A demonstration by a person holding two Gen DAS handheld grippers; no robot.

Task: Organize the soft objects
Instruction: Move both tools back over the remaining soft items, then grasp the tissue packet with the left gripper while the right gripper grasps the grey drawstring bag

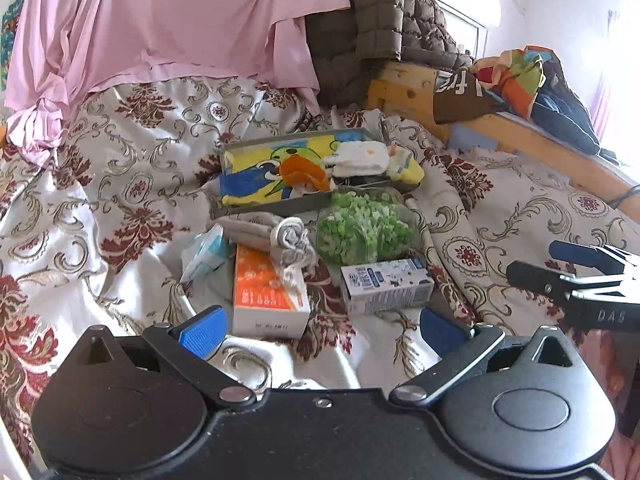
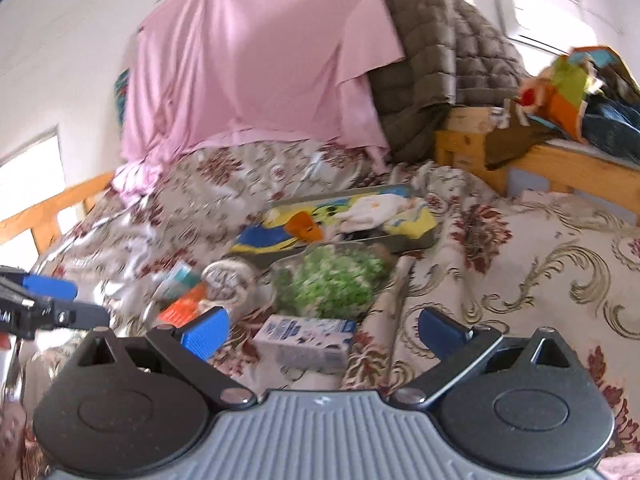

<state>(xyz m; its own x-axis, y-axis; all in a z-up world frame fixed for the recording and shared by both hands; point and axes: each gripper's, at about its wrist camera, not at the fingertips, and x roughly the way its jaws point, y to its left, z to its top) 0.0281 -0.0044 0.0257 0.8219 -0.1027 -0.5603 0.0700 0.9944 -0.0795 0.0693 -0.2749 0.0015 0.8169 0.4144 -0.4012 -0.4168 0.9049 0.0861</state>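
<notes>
A grey tray (image 1: 276,205) on the bed holds a yellow-blue cartoon cloth (image 1: 256,172), an orange piece (image 1: 304,174) and white socks (image 1: 360,158). In front of it lie a rolled grey cloth (image 1: 280,236), a clear bag of green bits (image 1: 364,226), an orange-white box (image 1: 266,288), a blue-white carton (image 1: 386,284) and a tissue pack (image 1: 206,254). My left gripper (image 1: 322,330) stands open just short of the boxes, holding nothing. My right gripper (image 2: 324,334) is open too, with the carton (image 2: 306,340) lying between its fingers' line and the green bag (image 2: 332,280) beyond.
A floral bedspread (image 1: 120,184) covers the bed. Pink sheet (image 1: 160,24) and a brown quilted jacket (image 1: 380,20) hang at the back. A wooden bed frame (image 1: 520,128) with colourful clothes (image 1: 520,76) runs along the right.
</notes>
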